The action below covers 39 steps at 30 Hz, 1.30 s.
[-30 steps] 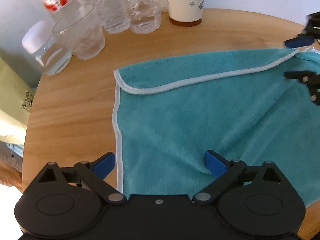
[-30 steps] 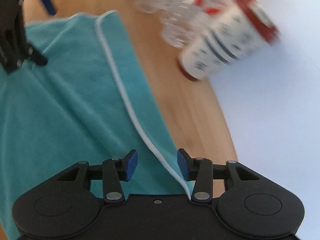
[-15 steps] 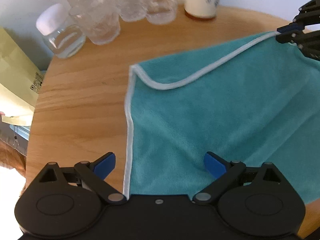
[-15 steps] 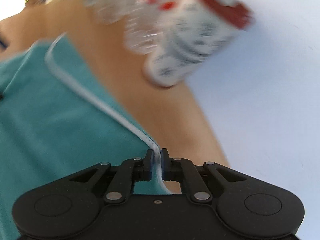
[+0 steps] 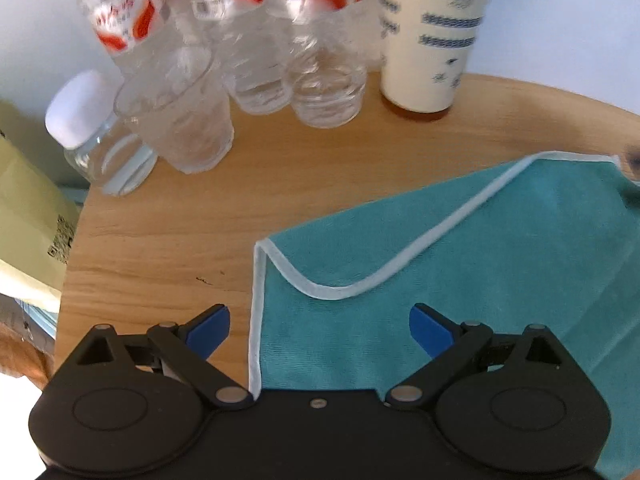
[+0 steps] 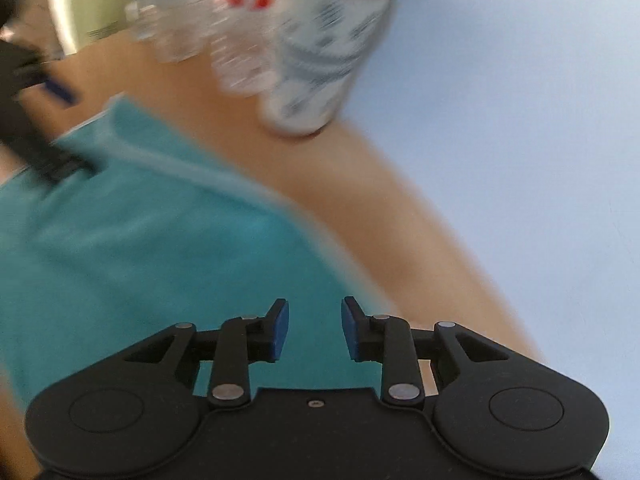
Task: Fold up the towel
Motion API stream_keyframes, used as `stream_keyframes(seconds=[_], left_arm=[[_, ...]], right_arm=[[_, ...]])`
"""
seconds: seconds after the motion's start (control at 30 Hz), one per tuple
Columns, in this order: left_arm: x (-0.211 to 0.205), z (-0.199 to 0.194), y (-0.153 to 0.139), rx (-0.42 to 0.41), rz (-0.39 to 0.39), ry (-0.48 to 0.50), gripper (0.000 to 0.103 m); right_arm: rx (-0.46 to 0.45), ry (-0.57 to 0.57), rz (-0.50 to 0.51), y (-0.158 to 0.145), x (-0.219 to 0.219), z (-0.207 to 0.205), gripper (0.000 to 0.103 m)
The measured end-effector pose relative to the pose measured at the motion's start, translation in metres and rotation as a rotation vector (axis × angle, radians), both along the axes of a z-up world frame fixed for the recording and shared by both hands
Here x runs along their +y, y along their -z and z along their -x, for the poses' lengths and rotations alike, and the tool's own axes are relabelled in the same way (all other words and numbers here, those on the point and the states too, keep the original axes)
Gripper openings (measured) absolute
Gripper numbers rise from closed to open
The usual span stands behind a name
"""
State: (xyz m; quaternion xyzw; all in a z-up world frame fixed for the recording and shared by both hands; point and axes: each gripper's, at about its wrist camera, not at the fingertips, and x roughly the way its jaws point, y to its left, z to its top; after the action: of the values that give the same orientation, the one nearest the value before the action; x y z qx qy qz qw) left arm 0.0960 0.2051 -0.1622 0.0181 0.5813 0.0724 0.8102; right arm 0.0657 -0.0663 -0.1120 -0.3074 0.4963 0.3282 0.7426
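Teal towel [image 5: 460, 264] — flat on round wooden table [image 5: 168, 240], white-trimmed edge folded over; left gripper [image 5: 320, 330] — jaws wide, empty, over towel corner; right gripper [image 6: 314, 330] — jaws parted, empty.

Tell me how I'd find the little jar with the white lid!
Look at the round wooden table, at its far edge where the clear bottles stand. The jar is leftmost, beside a clear plastic cup. It alone is short with a white lid.

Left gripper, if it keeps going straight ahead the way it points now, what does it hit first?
Probably the towel: the left gripper has its jaws open over the folded-back white hem. Beyond that stand the water bottles, though depth is hard to judge.
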Motion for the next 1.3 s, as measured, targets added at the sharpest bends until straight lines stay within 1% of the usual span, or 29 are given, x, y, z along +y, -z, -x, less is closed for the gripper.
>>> stream_keyframes(seconds=[0.03,0.1,0.17,0.23,0.27,0.3,0.33,0.4,0.43,0.47,0.5,0.53,0.57,0.6,0.63,0.67,0.7,0.73,0.77,0.83,0.93,1.0,1.07,1.17,1.2,1.27,1.3], left_arm=[[0.002,-0.001,0.002,0.010,0.005,0.017,0.098],[0.004,0.001,0.003,0.006,0.004,0.039,0.098],[0.005,0.002,0.003,-0.014,-0.010,0.075,0.098],[0.006,0.001,0.004,-0.034,-0.026,0.117,0.098],[0.006,0.000,0.004,-0.042,-0.035,0.142,0.095],[0.005,-0.002,0.005,-0.044,-0.035,0.157,0.087],[0.003,-0.003,0.004,-0.063,-0.030,0.198,0.084],[0.000,-0.004,0.004,-0.077,-0.028,0.233,0.073],[-0.003,-0.005,0.003,-0.084,-0.020,0.269,0.071],[-0.005,-0.005,0.002,-0.090,-0.016,0.295,0.063],[-0.006,-0.004,0.002,-0.098,-0.012,0.320,0.052],[-0.006,-0.004,0.002,-0.101,-0.010,0.330,0.045],[-0.008,-0.003,0.002,-0.110,-0.010,0.361,0.034],[-0.010,-0.002,0.002,-0.116,-0.014,0.381,0.029],[-0.012,-0.002,0.002,-0.118,-0.033,0.408,0.028],[-0.013,-0.002,0.002,-0.118,-0.037,0.417,0.023],[-0.011,-0.004,0.002,-0.119,-0.031,0.416,0.016],[-0.010,-0.005,0.002,-0.120,-0.032,0.419,0.015],[-0.009,-0.006,0.002,-0.121,-0.036,0.422,0.013],[-0.008,-0.008,0.000,-0.119,-0.031,0.422,0.013],[-0.006,-0.014,-0.004,-0.142,-0.045,0.402,0.013],[-0.001,-0.022,-0.004,-0.155,-0.055,0.361,0.013],[0.005,-0.035,-0.004,-0.188,-0.049,0.284,0.013],[0.012,-0.049,-0.005,-0.213,-0.003,0.184,0.014],[0.014,-0.052,-0.005,-0.222,-0.001,0.155,0.015],[0.017,-0.065,-0.004,-0.232,0.014,0.088,0.020],[0.018,-0.068,-0.003,-0.233,0.019,0.067,0.030]], right_arm=[[0.012,0.015,-0.006,-0.002,-0.006,0.011,0.033],[0.030,0.044,-0.017,-0.006,-0.017,0.034,0.033],[0.045,0.068,-0.014,-0.005,-0.022,0.044,0.033],[0.061,0.103,0.004,0.003,-0.024,0.060,0.033],[0.075,0.120,0.010,0.003,-0.030,0.065,0.034],[0.084,0.129,0.015,0.004,-0.032,0.066,0.035],[0.089,0.146,0.020,0.006,-0.035,0.070,0.035],[0.099,0.182,0.023,0.008,-0.042,0.078,0.036],[0.108,0.199,0.023,0.008,-0.045,0.081,0.037],[0.112,0.223,0.023,0.009,-0.049,0.085,0.038],[0.116,0.239,0.024,0.010,-0.051,0.088,0.039],[0.120,0.254,0.026,0.012,-0.053,0.090,0.039],[0.132,0.261,0.028,0.014,-0.055,0.093,0.039],[0.135,0.260,0.037,0.011,-0.061,0.099,0.039],[0.132,0.252,0.062,0.016,-0.061,0.103,0.039],[0.118,0.245,0.075,0.019,-0.062,0.108,0.040],[0.113,0.254,0.069,0.019,-0.063,0.109,0.041],[0.126,0.280,0.057,0.019,-0.066,0.108,0.041],[0.139,0.306,0.044,0.019,-0.070,0.108,0.041],[0.177,0.384,0.002,0.019,-0.081,0.105,0.041],[0.179,0.385,0.011,0.020,-0.084,0.110,0.041],[0.175,0.376,0.032,0.019,-0.083,0.114,0.041],[0.173,0.364,0.049,0.020,-0.082,0.118,0.041],[0.176,0.353,0.069,0.020,-0.080,0.124,0.041],[0.183,0.354,0.074,0.020,-0.080,0.127,0.041],[0.186,0.353,0.076,0.020,-0.081,0.130,0.041],[0.191,0.351,0.078,0.020,-0.081,0.132,0.041]])
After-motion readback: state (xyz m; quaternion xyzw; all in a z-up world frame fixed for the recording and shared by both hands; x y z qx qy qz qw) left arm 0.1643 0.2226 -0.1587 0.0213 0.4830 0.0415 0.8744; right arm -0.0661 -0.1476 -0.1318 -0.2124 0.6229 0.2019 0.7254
